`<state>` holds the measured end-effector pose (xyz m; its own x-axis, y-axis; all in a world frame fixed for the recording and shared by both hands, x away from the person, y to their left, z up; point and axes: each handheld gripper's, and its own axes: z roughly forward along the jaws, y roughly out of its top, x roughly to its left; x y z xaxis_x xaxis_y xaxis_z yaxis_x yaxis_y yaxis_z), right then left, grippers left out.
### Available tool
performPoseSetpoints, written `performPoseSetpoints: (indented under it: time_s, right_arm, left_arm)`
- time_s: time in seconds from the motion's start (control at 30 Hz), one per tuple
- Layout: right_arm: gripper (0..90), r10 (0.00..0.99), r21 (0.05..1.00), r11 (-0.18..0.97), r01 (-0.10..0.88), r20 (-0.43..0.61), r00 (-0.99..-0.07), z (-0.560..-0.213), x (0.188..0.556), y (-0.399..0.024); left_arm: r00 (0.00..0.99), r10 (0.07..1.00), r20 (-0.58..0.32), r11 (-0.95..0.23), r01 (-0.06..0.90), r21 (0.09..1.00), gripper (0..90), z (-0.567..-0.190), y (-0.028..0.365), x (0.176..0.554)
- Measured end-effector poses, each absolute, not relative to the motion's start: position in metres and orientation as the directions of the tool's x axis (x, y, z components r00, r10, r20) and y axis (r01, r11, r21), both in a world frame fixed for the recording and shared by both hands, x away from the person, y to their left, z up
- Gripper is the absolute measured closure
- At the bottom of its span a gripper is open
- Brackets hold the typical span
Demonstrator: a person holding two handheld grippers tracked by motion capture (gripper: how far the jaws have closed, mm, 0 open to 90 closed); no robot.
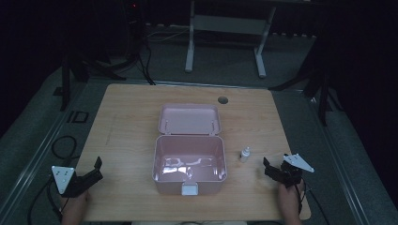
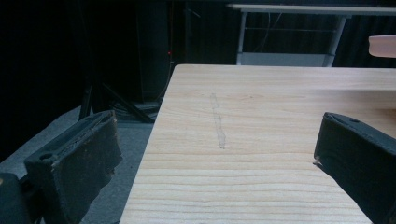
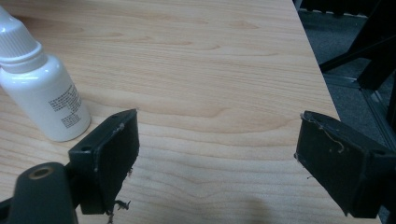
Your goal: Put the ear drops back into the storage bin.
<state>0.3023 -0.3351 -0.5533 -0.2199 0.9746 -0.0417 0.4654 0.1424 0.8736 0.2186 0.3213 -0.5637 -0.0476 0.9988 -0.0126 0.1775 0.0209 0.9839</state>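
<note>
A pale pink box [image 1: 189, 165] with its pink lid [image 1: 189, 119] at the frame's middle, a white bottle [image 3: 43, 93] with tiny grey print at upper left, black grippers [image 1: 90, 176] [image 1: 272, 169], a light wood table [image 1: 141, 117] with wavy lines

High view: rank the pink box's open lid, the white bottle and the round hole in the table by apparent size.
1. open lid of the pink box
2. white bottle
3. round hole, close to the bottle in apparent size and farther from the camera, so 2 and 3 are unsure.

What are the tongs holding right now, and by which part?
Nothing. Both the left tongs and right tongs are open and empty; the dropper bottle stands untouched beside the right ones.
</note>
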Motion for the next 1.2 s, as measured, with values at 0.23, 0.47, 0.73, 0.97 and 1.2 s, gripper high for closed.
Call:
performPoseSetpoints:
  time_s: [0.23, 0.47, 0.73, 0.97, 1.2]
  right_arm:
    - [13.0, 0.972, 0.865, 0.147, 0.48, -0.038, -0.23, -0.553, 0.304, -0.335]
    - [12.9, 0.966, 0.822, 0.119, 0.557, 0.035, -0.258, -0.552, 0.311, -0.34]
    - [11.2, 0.953, 0.682, 0.189, 0.706, 0.047, -0.301, -0.54, 0.317, -0.348]
    - [11.1, 0.927, 0.543, 0.319, 0.777, -0.01, -0.374, -0.531, 0.32, -0.343]
    - [11.2, 0.894, 0.402, 0.427, 0.81, -0.057, -0.444, -0.528, 0.323, -0.334]
  left_arm:
    - [-0.045, 0.999, -0.014, 0.022, 0.178, 0.984, 0.5, -0.564, 0.322, 0.219]
    - [-0.041, 0.999, -0.015, 0.022, 0.178, 0.984, 0.5, -0.564, 0.322, 0.219]
    - [-0.04, 0.999, -0.011, 0.018, 0.18, 0.983, 0.5, -0.564, 0.322, 0.219]
    - [-0.037, 0.999, -0.011, 0.018, 0.181, 0.983, 0.5, -0.564, 0.322, 0.219]
    - [-0.036, 0.999, -0.013, 0.019, 0.181, 0.983, 0.5, -0.564, 0.322, 0.219]
